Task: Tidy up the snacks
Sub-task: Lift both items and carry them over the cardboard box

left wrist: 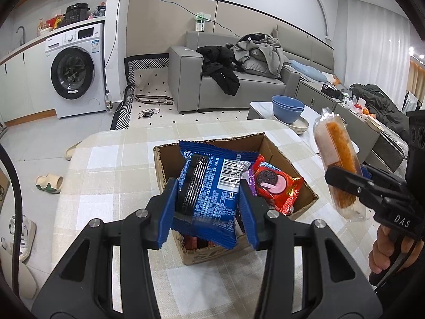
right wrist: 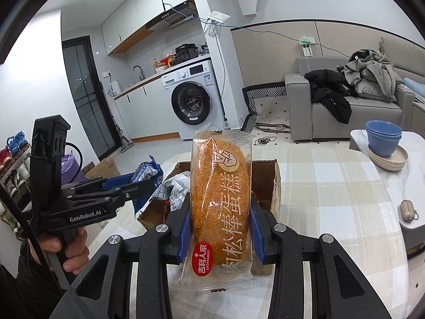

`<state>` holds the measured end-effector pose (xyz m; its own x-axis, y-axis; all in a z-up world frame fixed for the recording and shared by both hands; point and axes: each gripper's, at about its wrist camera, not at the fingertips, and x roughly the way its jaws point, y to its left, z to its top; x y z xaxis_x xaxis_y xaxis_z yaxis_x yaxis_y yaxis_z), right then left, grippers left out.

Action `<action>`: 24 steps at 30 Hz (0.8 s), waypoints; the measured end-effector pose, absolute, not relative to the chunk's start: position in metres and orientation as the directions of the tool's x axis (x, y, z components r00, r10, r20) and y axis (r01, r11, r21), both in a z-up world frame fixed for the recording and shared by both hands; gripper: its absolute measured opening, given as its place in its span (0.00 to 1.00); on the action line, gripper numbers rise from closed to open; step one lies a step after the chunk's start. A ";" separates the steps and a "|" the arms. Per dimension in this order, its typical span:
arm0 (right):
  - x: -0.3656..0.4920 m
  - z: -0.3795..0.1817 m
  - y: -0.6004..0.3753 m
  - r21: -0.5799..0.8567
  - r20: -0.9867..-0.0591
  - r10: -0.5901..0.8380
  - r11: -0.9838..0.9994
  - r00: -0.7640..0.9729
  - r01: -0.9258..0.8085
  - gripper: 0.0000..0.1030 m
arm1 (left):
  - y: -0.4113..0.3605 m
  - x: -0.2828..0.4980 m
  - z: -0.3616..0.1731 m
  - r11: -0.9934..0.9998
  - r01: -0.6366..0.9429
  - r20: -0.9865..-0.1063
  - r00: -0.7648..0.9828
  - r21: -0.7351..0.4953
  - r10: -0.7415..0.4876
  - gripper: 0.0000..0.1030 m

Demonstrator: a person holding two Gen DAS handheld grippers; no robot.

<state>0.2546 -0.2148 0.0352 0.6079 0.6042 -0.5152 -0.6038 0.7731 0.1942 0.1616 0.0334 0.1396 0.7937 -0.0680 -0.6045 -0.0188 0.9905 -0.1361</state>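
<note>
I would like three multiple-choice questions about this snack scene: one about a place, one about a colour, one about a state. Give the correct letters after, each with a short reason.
1. Where does the red cookie packet lie?
A. inside the cardboard box
B. on the sofa
C. in the blue bowls

2. What colour is the packet held in the left tool?
A. green
B. blue
C. yellow

3. What is the state of the right tool?
A. open and empty
B. lying on the table
C. shut on the wrapped cake

Answers:
1 A: the red packet rests between the box walls.
2 B: the wrapper, with its barcode, is blue.
3 C: both blue pads press on the sides of the clear wrapper.
</note>
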 end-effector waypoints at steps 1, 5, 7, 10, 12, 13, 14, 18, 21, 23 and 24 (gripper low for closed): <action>0.258 0.036 -0.214 0.194 -0.517 0.603 0.774 0.608 -0.602 0.37 | 0.034 0.166 0.138 0.990 -0.019 -0.607 0.792 -0.137 -0.068 0.40; 0.268 0.035 -0.210 0.196 -0.516 0.606 0.772 0.606 -0.605 0.37 | 0.028 0.177 0.130 0.990 -0.014 -0.615 0.785 -0.139 -0.075 0.40; 0.278 0.033 -0.210 0.210 -0.519 0.610 0.770 0.599 -0.602 0.37 | 0.027 0.184 0.127 0.990 -0.011 -0.617 0.783 -0.140 -0.079 0.40; 0.288 0.027 -0.206 0.209 -0.531 0.600 0.777 0.599 -0.593 0.37 | 0.025 0.192 0.122 0.990 -0.004 -0.618 0.782 -0.138 -0.083 0.40; 0.295 0.023 -0.202 0.207 -0.541 0.593 0.781 0.596 -0.590 0.37 | 0.023 0.197 0.121 0.991 0.003 -0.617 0.782 -0.136 -0.087 0.40; 0.298 0.023 -0.201 0.204 -0.543 0.592 0.781 0.596 -0.590 0.37 | 0.022 0.199 0.120 0.991 0.005 -0.617 0.782 -0.136 -0.089 0.40; 0.300 0.021 -0.199 0.201 -0.546 0.591 0.780 0.594 -0.592 0.37 | 0.021 0.201 0.120 0.991 0.007 -0.618 0.781 -0.136 -0.090 0.40; 0.311 0.014 -0.190 0.193 -0.567 0.582 0.782 0.583 -0.593 0.37 | 0.018 0.211 0.114 0.990 0.022 -0.625 0.774 -0.142 -0.107 0.40; 0.315 0.007 -0.183 0.181 -0.581 0.575 0.781 0.576 -0.597 0.37 | 0.013 0.217 0.108 0.990 0.030 -0.633 0.766 -0.139 -0.112 0.40; 0.319 0.002 -0.179 0.173 -0.593 0.566 0.784 0.572 -0.596 0.37 | 0.012 0.220 0.104 0.990 0.034 -0.639 0.761 -0.137 -0.115 0.40; 0.319 0.000 -0.178 0.167 -0.598 0.562 0.785 0.571 -0.597 0.37 | 0.011 0.222 0.102 0.990 0.036 -0.641 0.758 -0.137 -0.117 0.40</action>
<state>0.3194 -0.1777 -0.0002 0.5712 0.5620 -0.5982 -0.5970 0.7846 0.1670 0.2220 0.0110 0.1018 0.7582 -0.1166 -0.6415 0.0360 0.9899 -0.1374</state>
